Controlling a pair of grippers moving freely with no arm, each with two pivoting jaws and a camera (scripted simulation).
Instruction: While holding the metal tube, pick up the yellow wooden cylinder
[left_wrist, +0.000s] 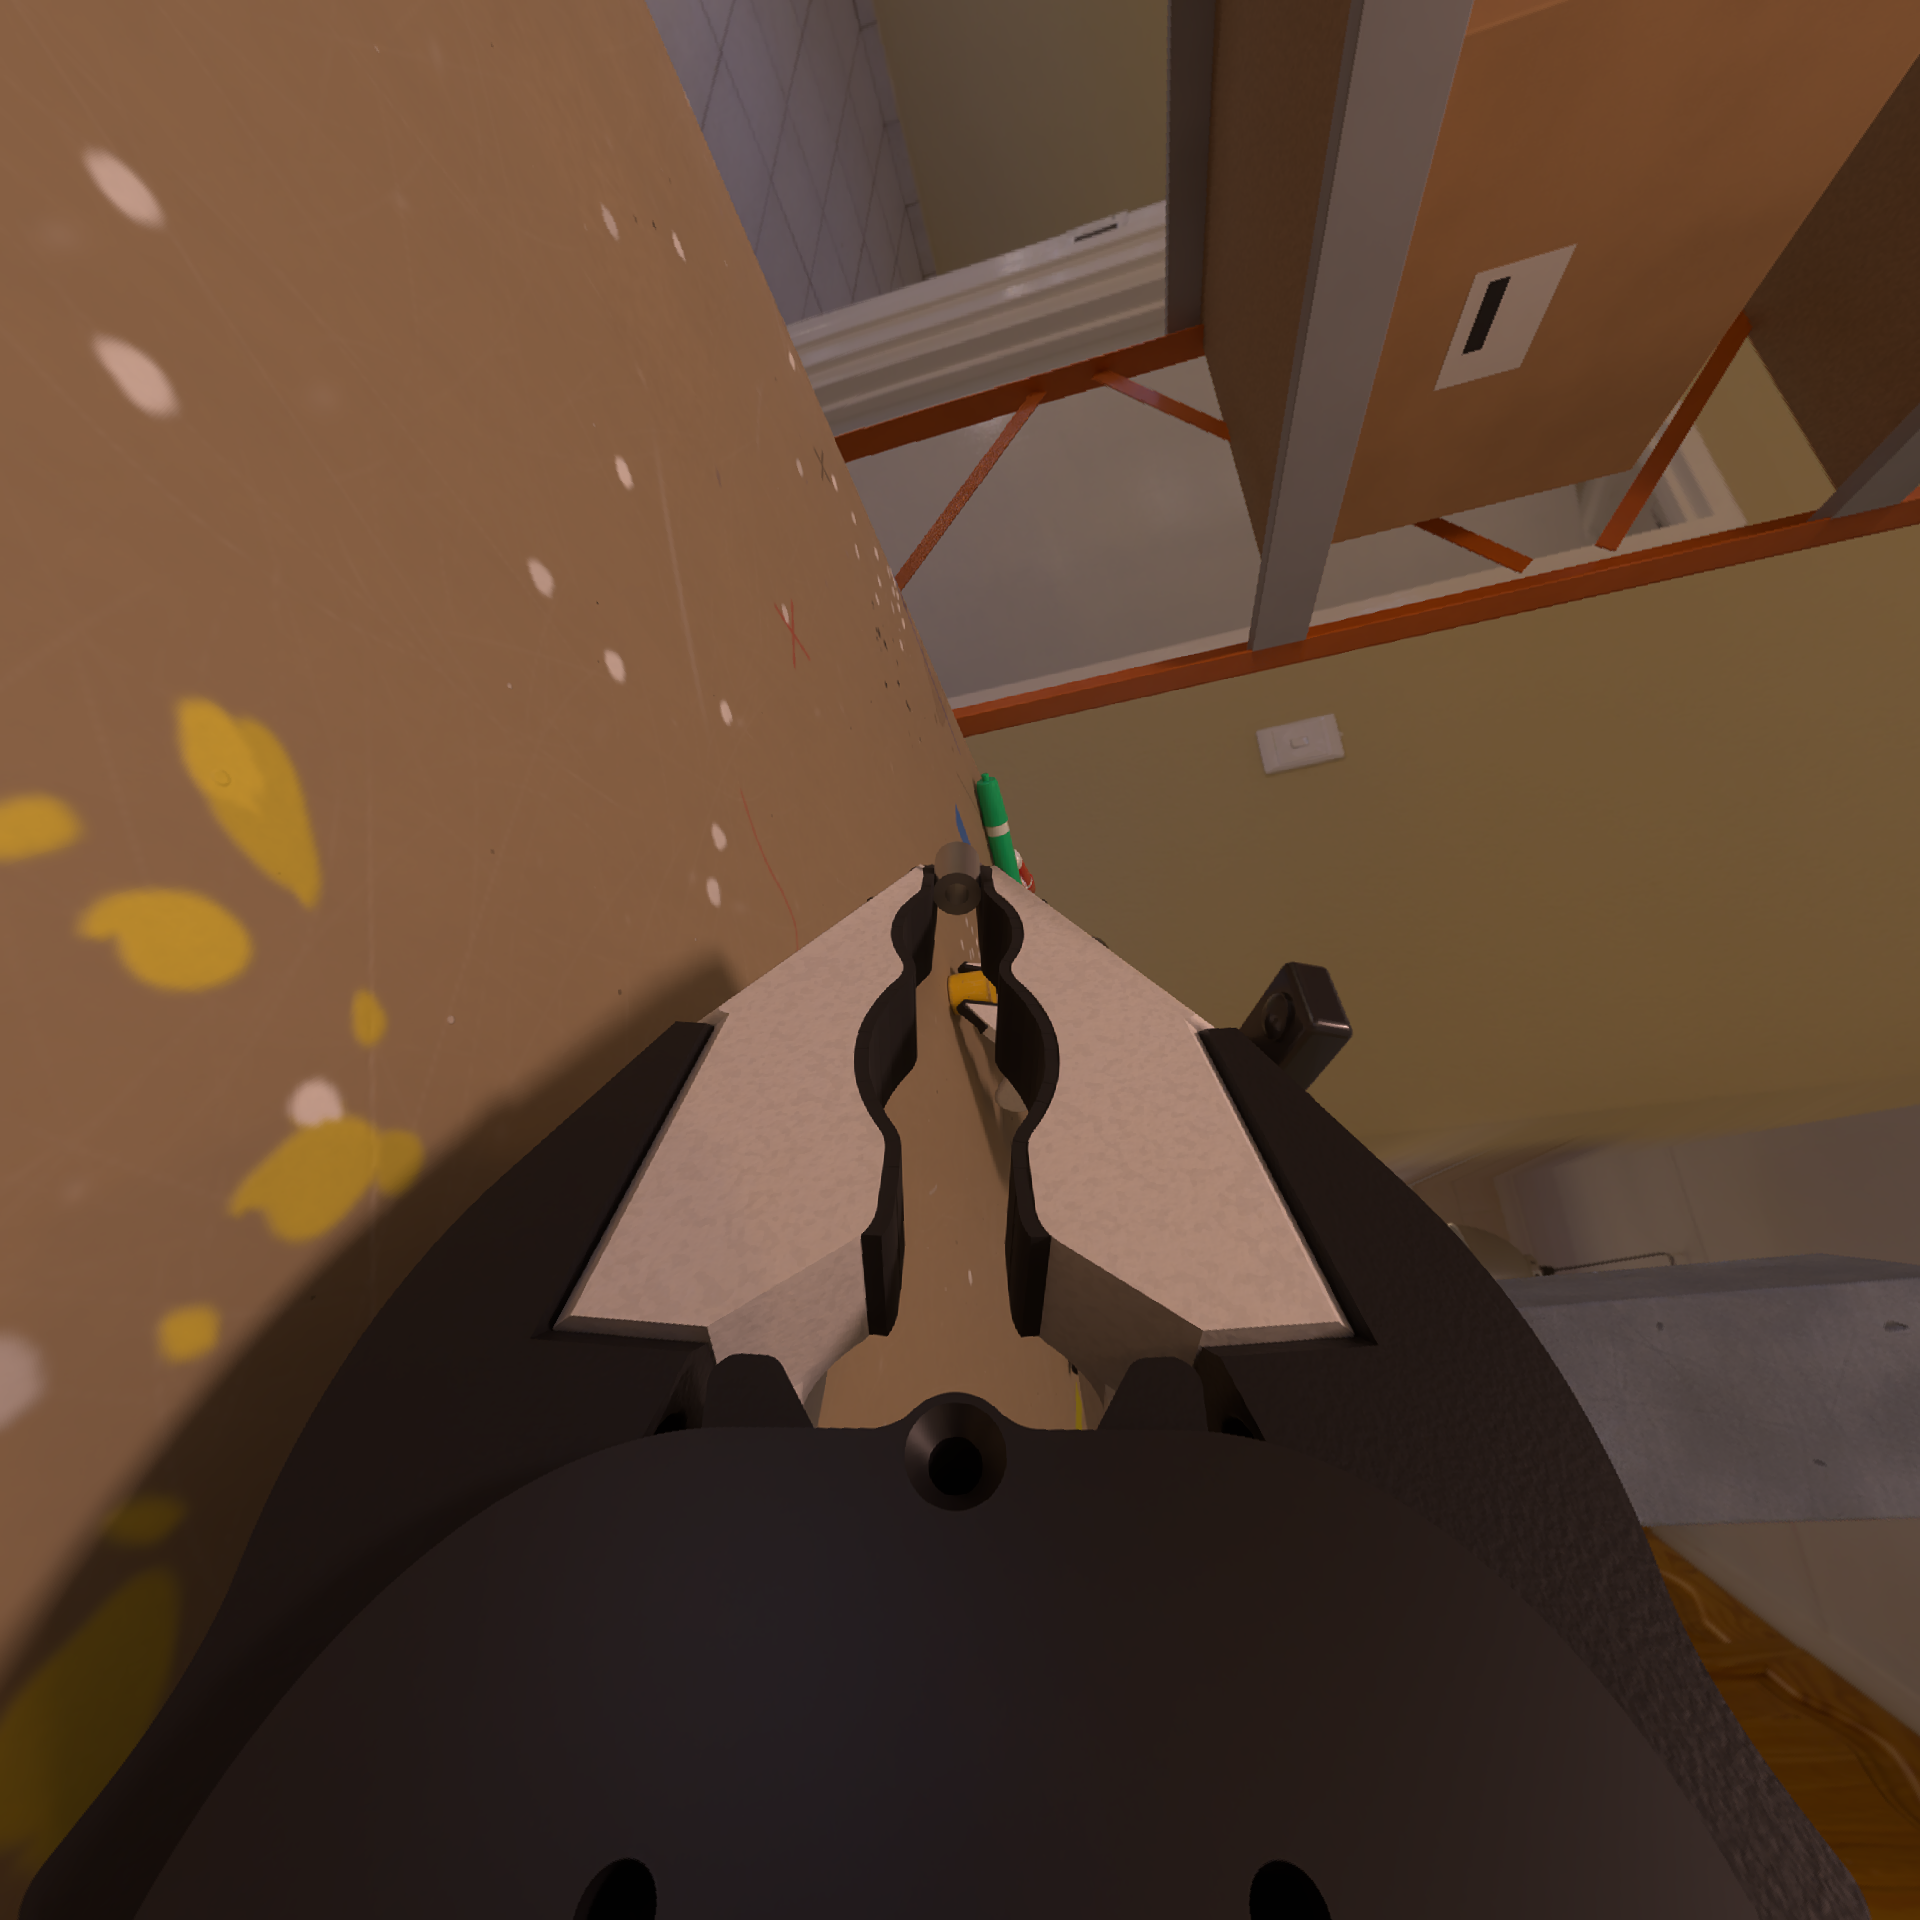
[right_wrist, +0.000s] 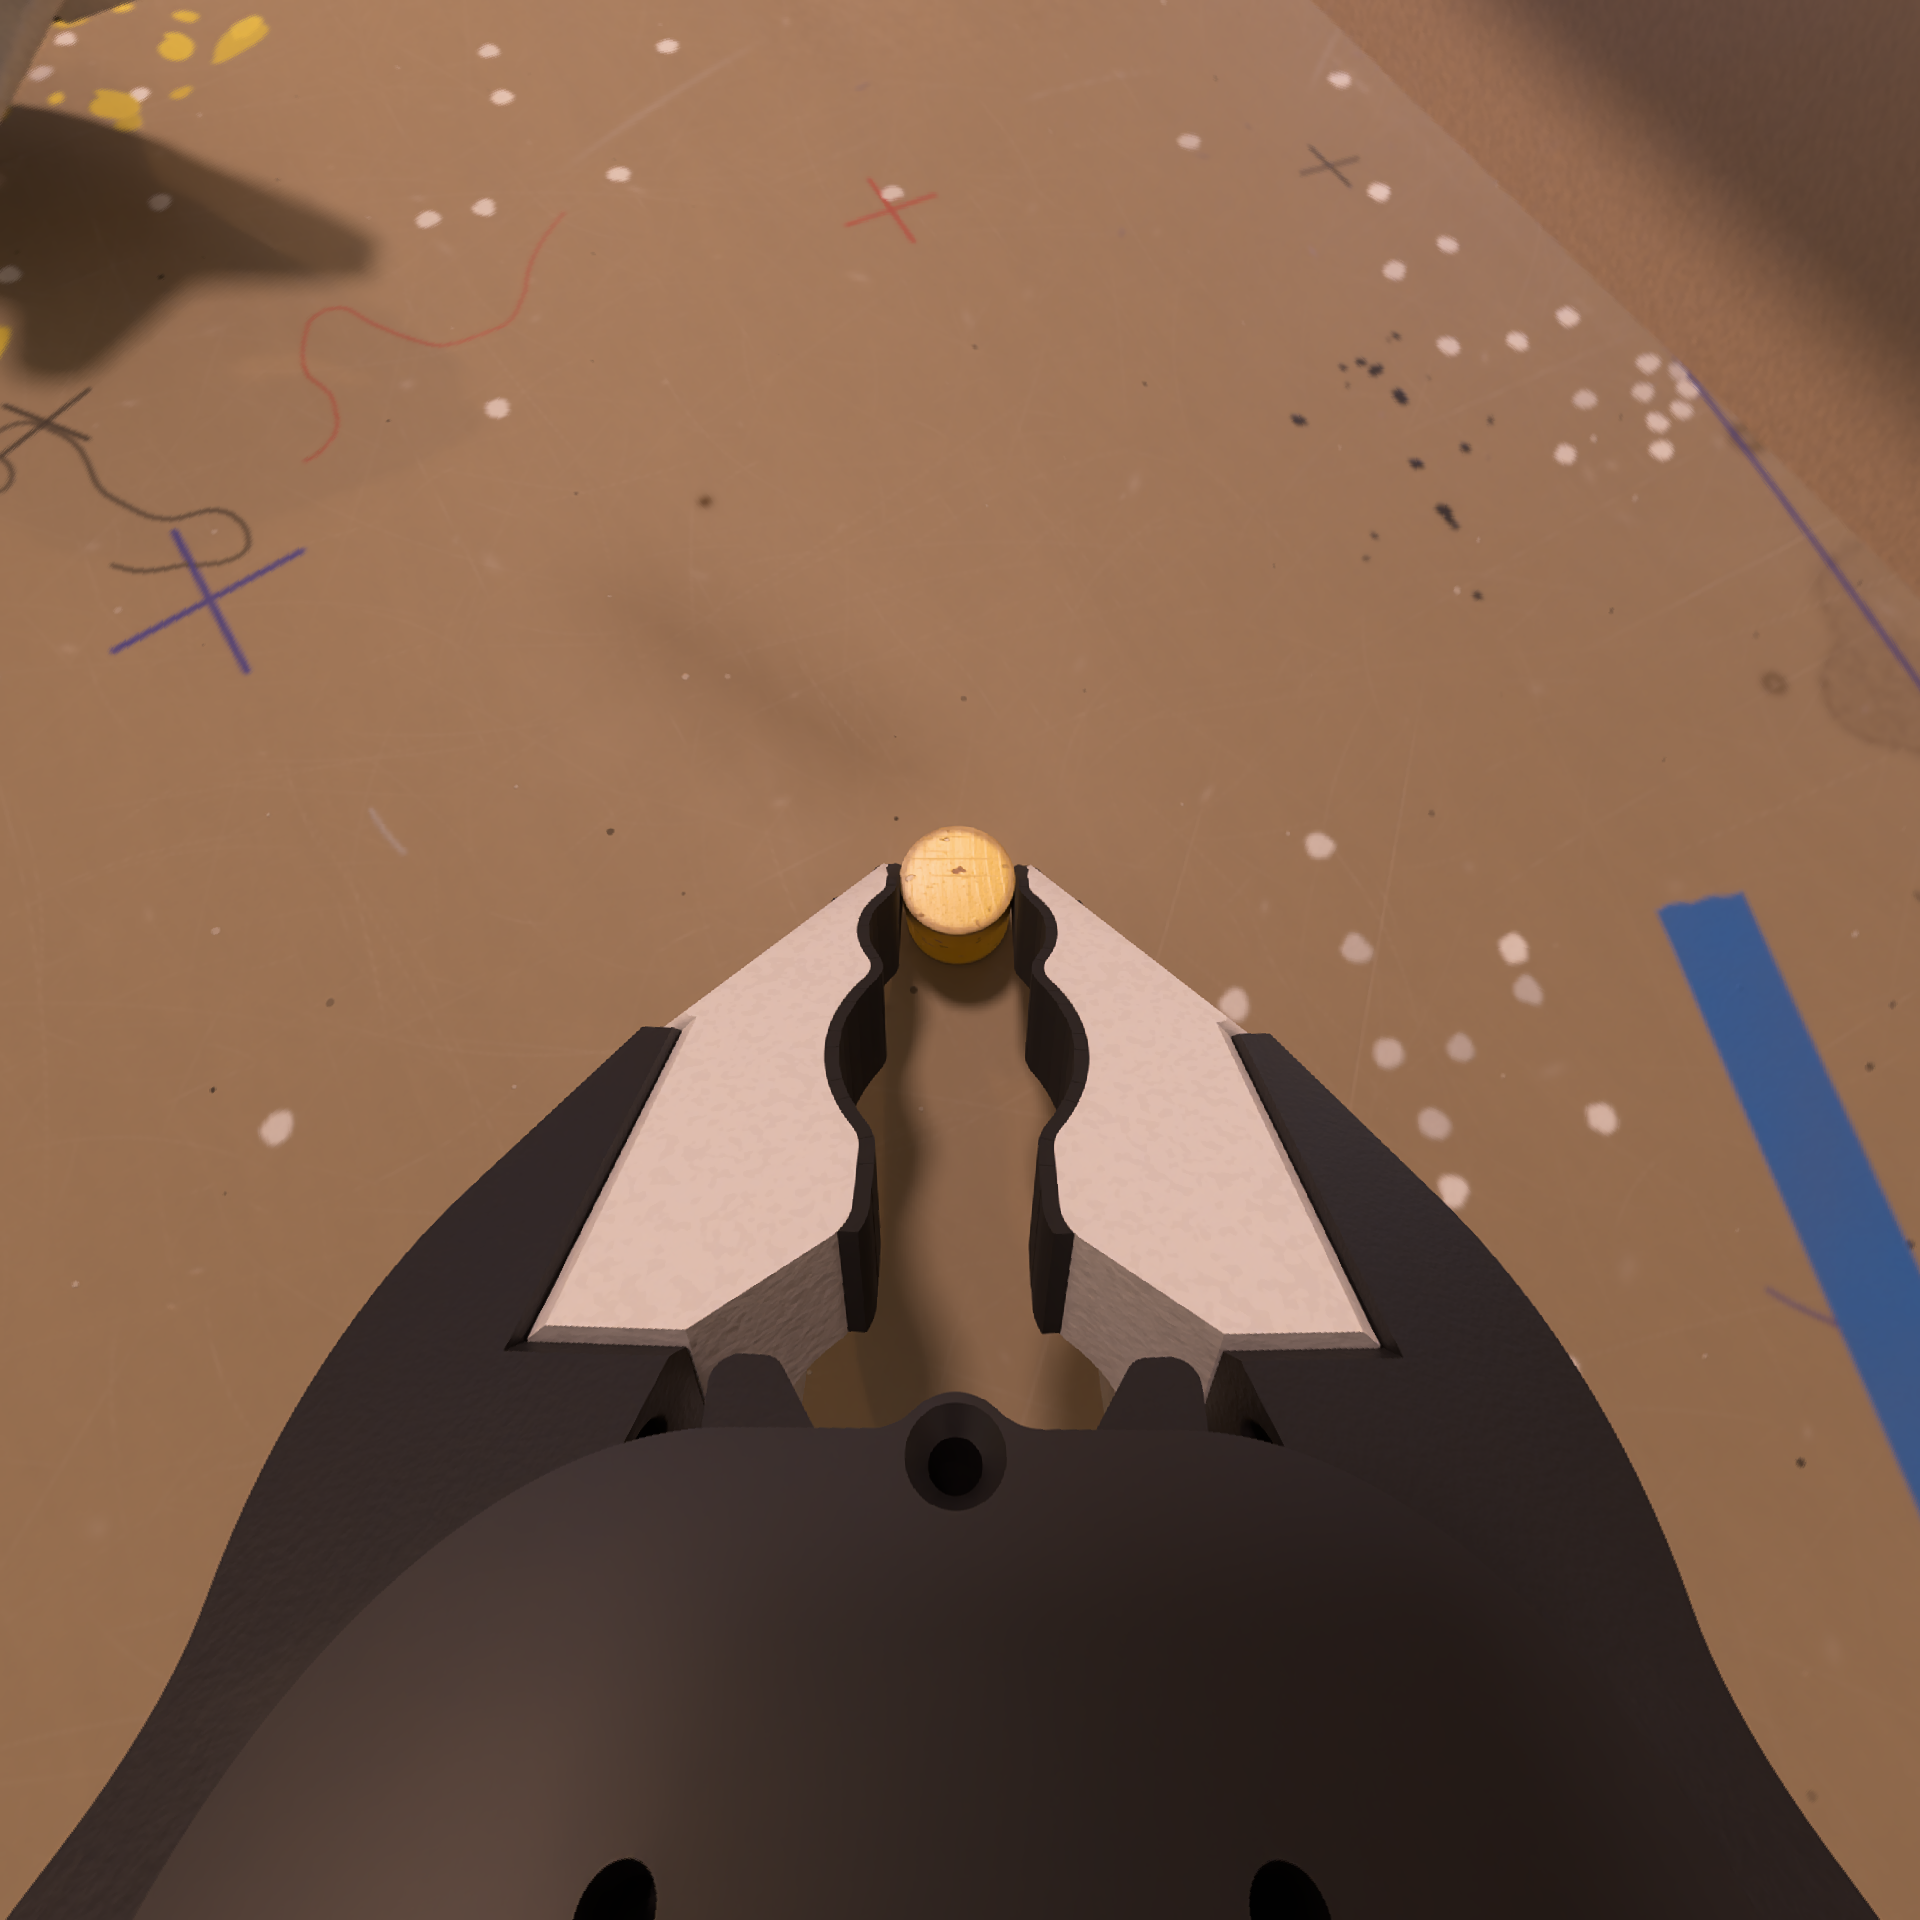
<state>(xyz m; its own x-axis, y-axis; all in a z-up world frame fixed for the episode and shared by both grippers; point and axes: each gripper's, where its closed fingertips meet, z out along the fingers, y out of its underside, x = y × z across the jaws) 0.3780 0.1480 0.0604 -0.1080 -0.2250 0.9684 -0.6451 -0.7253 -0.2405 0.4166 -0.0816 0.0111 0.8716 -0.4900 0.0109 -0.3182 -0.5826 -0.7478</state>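
Plainly, left hand-held gripper (left_wrist: 954, 883) pinches the metal tube (left_wrist: 956, 876); right hand-held gripper (right_wrist: 956, 881) clasps the unlabelled yellow wooden cylinder (right_wrist: 956, 883).

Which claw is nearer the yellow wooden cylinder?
Right. The right claw has the yellow wooden cylinder between its fingertips. The left claw grips the metal tube; the cylinder lies farther off, beyond its fingers.

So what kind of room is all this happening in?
Probably a workshop or storeroom: a paint-spattered, pen-marked brown worktable, orange steel shelving carrying big cardboard boxes, and blue tape stuck on the table.
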